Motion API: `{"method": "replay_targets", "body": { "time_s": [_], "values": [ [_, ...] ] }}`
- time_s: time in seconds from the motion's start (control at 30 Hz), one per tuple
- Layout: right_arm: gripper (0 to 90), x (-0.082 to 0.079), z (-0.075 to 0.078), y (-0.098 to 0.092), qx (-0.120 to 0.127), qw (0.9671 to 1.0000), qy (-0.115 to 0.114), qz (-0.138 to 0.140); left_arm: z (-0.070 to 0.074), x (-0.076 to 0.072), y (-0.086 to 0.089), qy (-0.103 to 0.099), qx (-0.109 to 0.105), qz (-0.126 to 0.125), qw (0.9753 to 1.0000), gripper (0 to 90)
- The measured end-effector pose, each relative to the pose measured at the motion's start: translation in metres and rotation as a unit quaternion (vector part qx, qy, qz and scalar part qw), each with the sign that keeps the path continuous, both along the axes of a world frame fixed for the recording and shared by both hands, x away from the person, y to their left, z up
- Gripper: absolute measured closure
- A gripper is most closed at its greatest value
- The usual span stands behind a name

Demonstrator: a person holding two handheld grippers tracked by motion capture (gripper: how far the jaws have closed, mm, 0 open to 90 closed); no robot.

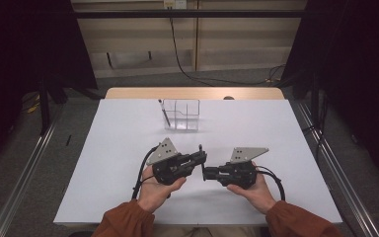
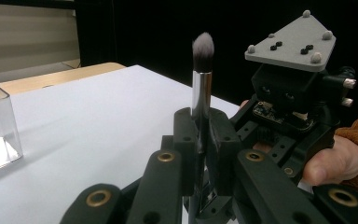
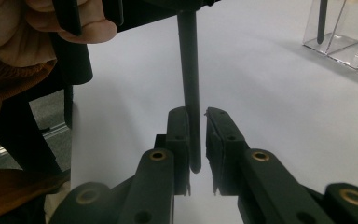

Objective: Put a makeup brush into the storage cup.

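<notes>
Hands in rust-coloured sleeves come in over the near edge of the white bench [image 1: 128,148], each holding a black tool, the two tips meeting near the middle of the bench's near half. On the left, the left tool [image 1: 201,157] points rightward and is clamped on a makeup brush [image 2: 201,93]; in the left gripper view the brush stands upright between the closed jaws, its silver ferrule rising above them and its grey-white bristle tuft at the top. Just to the right, the right tool [image 1: 206,174] points leftward toward the brush's dark handle. In the right gripper view the handle hangs down between this tool's jaws, which stand narrowly apart: the handle lies against the left jaw pad, with a slim gap to the right pad, so it is not gripped there. Farther back, near the middle of the bench's far edge, stands a clear plastic organiser [image 1: 181,114] with square compartments; a dark thin stick leans in its left compartment.
</notes>
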State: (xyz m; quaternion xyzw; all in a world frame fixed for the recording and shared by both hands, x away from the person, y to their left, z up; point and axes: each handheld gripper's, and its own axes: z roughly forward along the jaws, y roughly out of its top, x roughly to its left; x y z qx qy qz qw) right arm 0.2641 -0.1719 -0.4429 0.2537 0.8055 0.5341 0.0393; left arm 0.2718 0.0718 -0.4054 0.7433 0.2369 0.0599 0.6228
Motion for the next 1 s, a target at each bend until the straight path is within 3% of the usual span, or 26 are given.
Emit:
{"method": "replay_targets", "body": {
  "time_s": [0.23,0.67,0.83,1.0],
  "values": [
    [64.3,0.0,0.0,-0.001,0.002,1.0,0.003,-0.003,0.0,0.001,0.002,0.0,0.001,0.006,1.0,83.9],
    [20.7,0.001,0.004,-0.007,0.018,0.9992,-0.003,-0.035,0.0,0.004,0.007,-0.004,0.002,0.015,0.9999,83.9],
    [10.4,0.003,0.005,-0.01,0.025,0.9982,-0.003,-0.054,0.001,0.005,0.01,-0.003,0.002,0.019,0.9998,83.9],
    [3.2,0.002,0.007,-0.014,0.026,0.9981,-0.014,-0.054,0.002,0.007,0.016,-0.003,0.003,0.024,0.9997,83.9]
  ]
}}
